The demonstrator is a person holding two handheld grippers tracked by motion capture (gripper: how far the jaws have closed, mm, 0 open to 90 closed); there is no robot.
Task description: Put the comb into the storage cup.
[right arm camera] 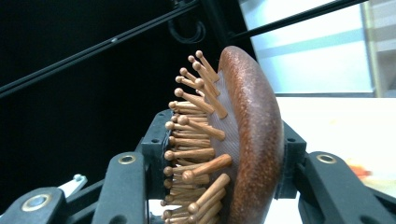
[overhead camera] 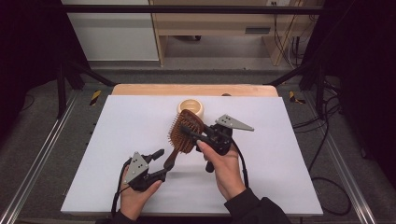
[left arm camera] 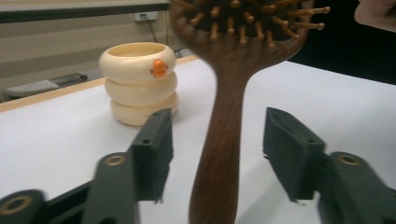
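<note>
From the high view, we are looking down on a wooden paddle hairbrush (overhead camera: 184,135) lifted over the white table (overhead camera: 116,140), its long axis running from the head, far from us, down to the handle end that points toward the left gripper (overhead camera: 160,163). The right gripper (overhead camera: 194,135) is reaching across the head from the right and is clamping it. The left gripper is sitting at the handle's tip with its jaws spread to either side of it. A cream holder made of stacked rings (overhead camera: 190,107) is standing just beyond the brush head, so we are judging that the coming move turns on that line: handle low and near, head high and close to the holder.

In the left gripper view, we are seeing the left gripper (left arm camera: 217,154) released: the handle of the hairbrush (left arm camera: 224,130) is rising between the two jaws with a clear gap on each side, neither pad touching it. The ringed holder (left arm camera: 138,84), with a small orange figure on its top ring, is standing to the left, behind the left jaw.

In the right gripper view, the right gripper (right arm camera: 222,154) is grasping the hairbrush (right arm camera: 252,135) head edge-on, one jaw pressing in among the wooden pins, the other against the smooth rounded back. The right hand is carrying the brush alone.
</note>
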